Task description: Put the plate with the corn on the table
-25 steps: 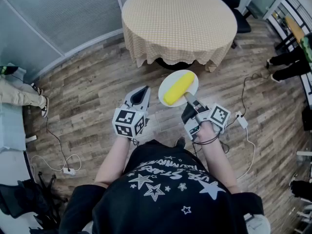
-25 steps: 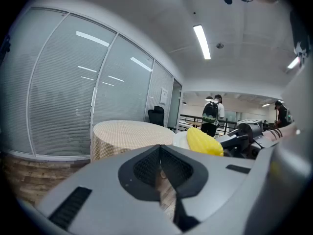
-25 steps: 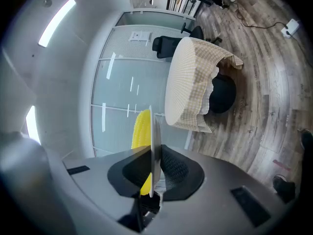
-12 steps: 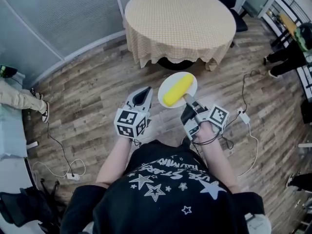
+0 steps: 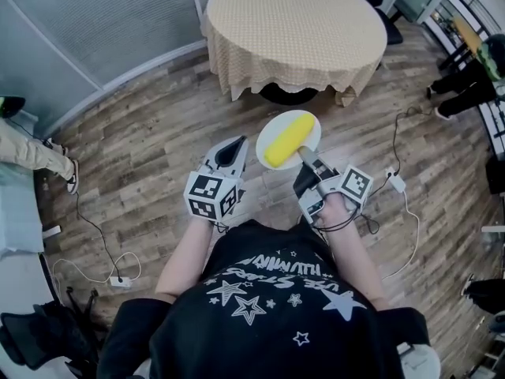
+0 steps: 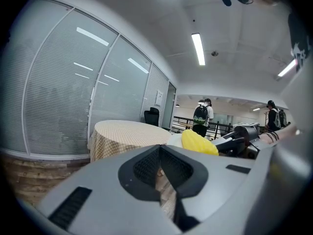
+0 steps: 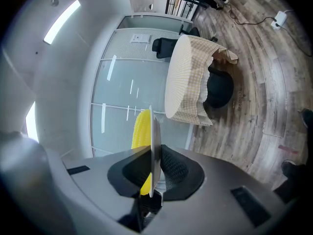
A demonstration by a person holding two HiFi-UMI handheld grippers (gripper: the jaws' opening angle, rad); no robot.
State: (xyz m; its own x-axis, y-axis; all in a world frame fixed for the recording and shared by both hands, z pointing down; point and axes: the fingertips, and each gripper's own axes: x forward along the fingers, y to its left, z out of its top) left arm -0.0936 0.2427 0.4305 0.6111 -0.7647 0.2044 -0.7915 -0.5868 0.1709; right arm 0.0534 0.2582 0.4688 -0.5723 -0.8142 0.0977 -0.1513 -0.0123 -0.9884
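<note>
A white plate (image 5: 308, 141) carrying a yellow corn cob (image 5: 286, 141) hangs in the air over the wooden floor. My right gripper (image 5: 304, 159) is shut on the plate's near rim. In the right gripper view the plate (image 7: 155, 146) shows edge-on between the pads, with the corn (image 7: 141, 126) to its left. The round table (image 5: 296, 22) with a beige checked cloth stands ahead, apart from the plate. My left gripper (image 5: 228, 153) hovers just left of the plate, shut with nothing in it. In the left gripper view the corn (image 6: 198, 142) and table (image 6: 122, 133) lie ahead.
A glass partition (image 5: 95, 30) curves along the far left. A black chair (image 5: 391, 33) stands behind the table. Cables and a white power strip (image 5: 395, 182) lie on the floor at right. One person's legs (image 5: 31, 152) show at left, another's (image 5: 473, 81) at the right edge.
The table has shifted slightly right and up in the head view. The plate stays gripped by the right gripper, and both grippers keep their places relative to each other.
</note>
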